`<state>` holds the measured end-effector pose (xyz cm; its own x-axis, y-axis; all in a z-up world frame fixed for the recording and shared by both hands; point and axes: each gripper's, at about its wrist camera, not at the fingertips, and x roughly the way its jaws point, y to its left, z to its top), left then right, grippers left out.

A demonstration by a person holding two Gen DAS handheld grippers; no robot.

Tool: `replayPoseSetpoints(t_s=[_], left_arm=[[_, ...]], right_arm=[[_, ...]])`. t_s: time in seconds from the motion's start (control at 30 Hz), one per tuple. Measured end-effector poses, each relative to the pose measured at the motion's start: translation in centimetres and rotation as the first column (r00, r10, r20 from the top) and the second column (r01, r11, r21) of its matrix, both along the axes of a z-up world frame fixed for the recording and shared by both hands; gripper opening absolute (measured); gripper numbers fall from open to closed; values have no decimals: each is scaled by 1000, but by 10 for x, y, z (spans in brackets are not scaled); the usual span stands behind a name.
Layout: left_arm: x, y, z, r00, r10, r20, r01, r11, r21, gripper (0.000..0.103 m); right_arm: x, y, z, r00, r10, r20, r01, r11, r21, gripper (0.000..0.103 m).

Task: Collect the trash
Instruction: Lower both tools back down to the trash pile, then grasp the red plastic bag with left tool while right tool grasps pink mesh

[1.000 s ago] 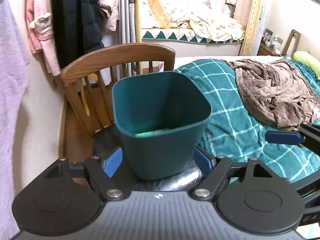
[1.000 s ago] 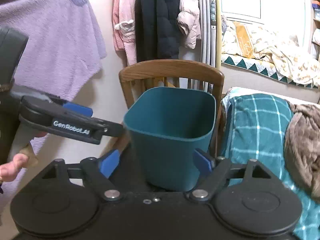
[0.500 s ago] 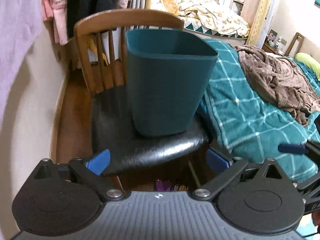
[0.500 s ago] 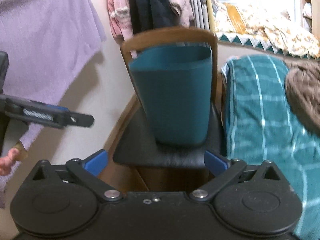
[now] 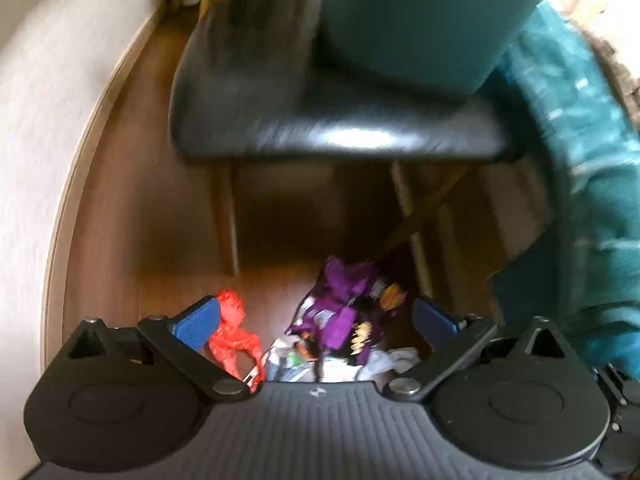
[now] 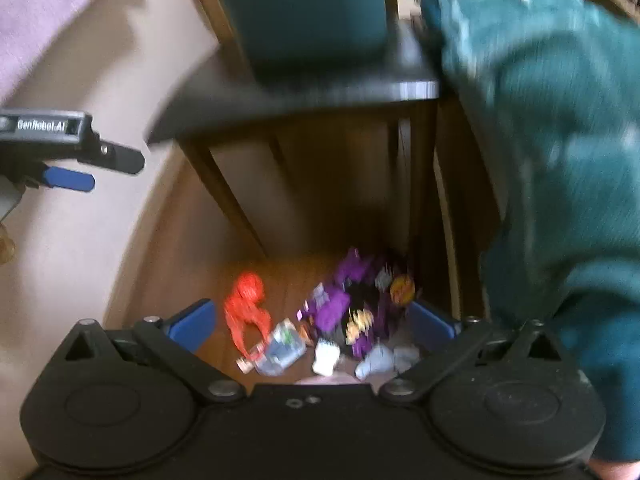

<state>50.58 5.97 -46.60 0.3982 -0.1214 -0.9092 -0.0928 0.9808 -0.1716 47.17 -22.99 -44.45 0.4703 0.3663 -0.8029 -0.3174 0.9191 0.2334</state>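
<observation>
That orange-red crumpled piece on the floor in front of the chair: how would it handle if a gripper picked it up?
The orange-red piece looks thin and twisted, so probably floppy, crushing between pads instead of resisting. Trailing strands suggest it may dangle or snag neighbouring wrappers. Likely very light; a push should skid it across the wooden floor. Blur limits certainty.

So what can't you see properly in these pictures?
- Inside the teal bin on the chair: its top is cut off by the upper edge in both views.
- Print on the purple wrapper: motion blur smears it in both views.
- The white scraps: the right gripper body partly covers them.
- The orange bag: in the left view the left gripper hides its lower end.
</observation>
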Motion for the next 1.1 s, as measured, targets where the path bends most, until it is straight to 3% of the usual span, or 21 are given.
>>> replayPoseSetpoints(t_s=[0.17,0.43,0.63,0.87,1.1], left_arm=[[0,7,-98,998,32,-62,-27,996,82,103],[19,32,-252,986,72,-150,-53,990,133,103],[38,46,-341,978,96,-186,-61,981,187,103],[49,67,-412,957,183,-223,-133,966,222,103],[54,74,-443,954,179,-240,-133,972,195,98]], right_arm=[[0,14,-87,997,1,-81,-3,1000,-17,102],[2,40,-218,977,87,-194,-104,991,-79,99],[5,63,-296,960,116,-257,-138,988,-70,99],[8,84,-361,941,135,-310,-168,982,-81,98],[8,90,-390,926,155,-344,-193,978,-78,92]])
